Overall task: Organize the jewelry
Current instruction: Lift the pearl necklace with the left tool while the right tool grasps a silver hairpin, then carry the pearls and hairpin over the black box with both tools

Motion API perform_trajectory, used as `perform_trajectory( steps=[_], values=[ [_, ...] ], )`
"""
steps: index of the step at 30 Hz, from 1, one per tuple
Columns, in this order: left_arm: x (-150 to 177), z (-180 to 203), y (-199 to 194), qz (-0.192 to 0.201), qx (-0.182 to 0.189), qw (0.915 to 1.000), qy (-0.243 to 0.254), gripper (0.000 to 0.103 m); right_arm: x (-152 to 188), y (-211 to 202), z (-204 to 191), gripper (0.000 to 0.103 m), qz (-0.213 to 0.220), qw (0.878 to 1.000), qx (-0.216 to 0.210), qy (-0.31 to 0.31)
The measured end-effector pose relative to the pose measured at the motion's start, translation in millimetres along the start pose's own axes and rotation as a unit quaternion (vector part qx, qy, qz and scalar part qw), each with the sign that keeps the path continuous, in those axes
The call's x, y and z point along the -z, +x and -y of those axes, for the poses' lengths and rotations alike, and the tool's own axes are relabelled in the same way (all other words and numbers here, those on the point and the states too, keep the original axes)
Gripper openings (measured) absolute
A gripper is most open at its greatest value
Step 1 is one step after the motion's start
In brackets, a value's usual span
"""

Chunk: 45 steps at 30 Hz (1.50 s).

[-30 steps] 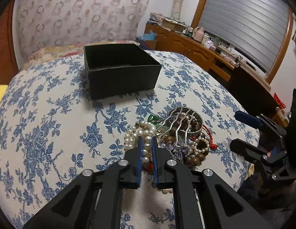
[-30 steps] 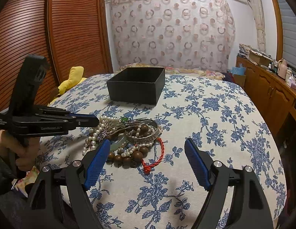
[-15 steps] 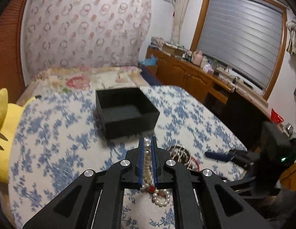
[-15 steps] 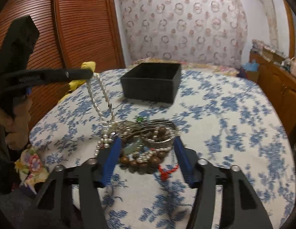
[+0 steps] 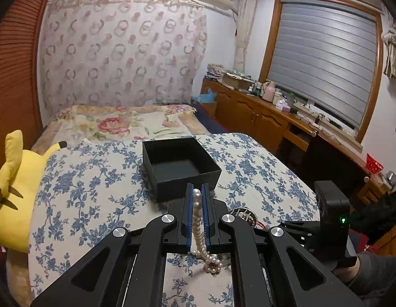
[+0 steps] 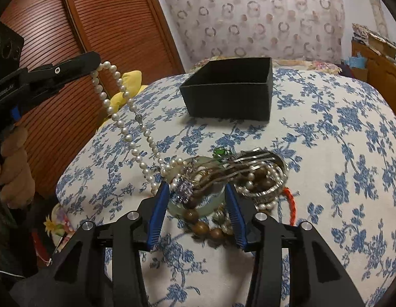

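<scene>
Left wrist view: your left gripper (image 5: pixel 198 190) is clamped on a pearl necklace (image 5: pixel 199 220), its blue pads pressing the strand from both sides. The pearls trail down between the fingers toward the floral tablecloth (image 5: pixel 90 186). Just beyond the fingertips sits an open black box (image 5: pixel 181 166). A yellow plush toy (image 5: pixel 12 192) lies at the left edge.

Right wrist view: your right gripper (image 6: pixel 196 194) is spread apart, its fingers either side of a jewelry pile (image 6: pixel 223 181) of wooden beads, bangles and a metal hair comb; contact cannot be told. The pearl necklace (image 6: pixel 126 117) hangs from your raised left gripper (image 6: pixel 91 62) down to the pile. The black box (image 6: pixel 231 94) stands behind it.
</scene>
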<state>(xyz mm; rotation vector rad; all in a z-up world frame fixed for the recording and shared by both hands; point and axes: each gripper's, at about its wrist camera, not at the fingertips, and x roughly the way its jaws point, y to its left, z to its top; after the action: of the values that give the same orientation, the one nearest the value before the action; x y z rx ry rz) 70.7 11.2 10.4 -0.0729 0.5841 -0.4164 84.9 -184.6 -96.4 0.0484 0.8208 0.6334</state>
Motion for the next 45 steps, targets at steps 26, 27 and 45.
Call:
perform_trajectory(
  steps=[26,27,45],
  values=[
    [-35,-5,-4,0.023,-0.024,0.9994,0.01,0.0,-35,-24,0,0.012,0.042,0.998,0.022,-0.036],
    [-28,-9,4,0.006,-0.028,0.9995,0.011,0.0,-35,-26,1,0.012,0.045,0.998,0.023,-0.038],
    [63,-47,94,-0.181,-0.09,0.9785,0.041,0.021,-39,-37,6,0.012,0.058,0.997,0.033,-0.044]
  ],
)
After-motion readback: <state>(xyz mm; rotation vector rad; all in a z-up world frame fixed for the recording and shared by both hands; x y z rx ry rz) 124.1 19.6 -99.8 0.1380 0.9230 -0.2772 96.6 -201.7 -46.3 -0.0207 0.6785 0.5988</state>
